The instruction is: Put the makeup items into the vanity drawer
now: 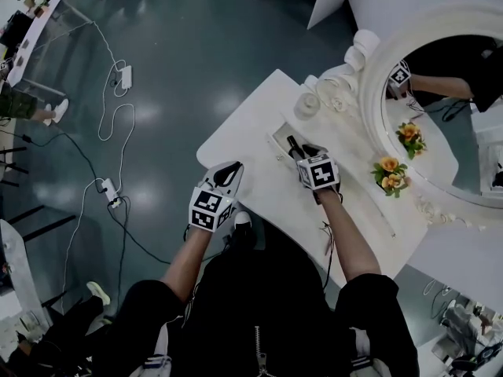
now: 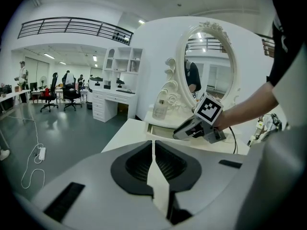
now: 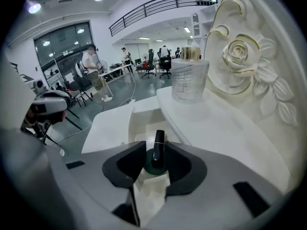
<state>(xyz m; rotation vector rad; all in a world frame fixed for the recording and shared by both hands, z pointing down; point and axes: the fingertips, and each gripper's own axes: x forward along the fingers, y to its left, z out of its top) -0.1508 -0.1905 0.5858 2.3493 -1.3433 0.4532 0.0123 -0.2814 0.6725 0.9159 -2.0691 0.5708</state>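
Note:
A dark green bottle with a black cap (image 3: 158,147) sits between the jaws of my right gripper (image 3: 156,159), its body filling the gap and touching both pads. In the head view this gripper (image 1: 302,152) hangs over the open vanity drawer (image 1: 277,141) with the bottle (image 1: 292,143) poking out toward it. The drawer's white inside (image 3: 144,116) lies just beyond the cap. My left gripper (image 1: 228,171) hovers at the vanity's front left edge, its jaws (image 2: 153,150) together and empty. From there the right gripper (image 2: 184,128) shows above the drawer.
A clear measuring jar (image 3: 189,80) and glass bottles (image 1: 308,104) stand behind the drawer by the ornate mirror (image 1: 448,108). Orange flowers (image 1: 391,173) lie on the vanity top (image 1: 244,124) to the right. Cables and a power strip (image 1: 110,191) run across the floor on the left.

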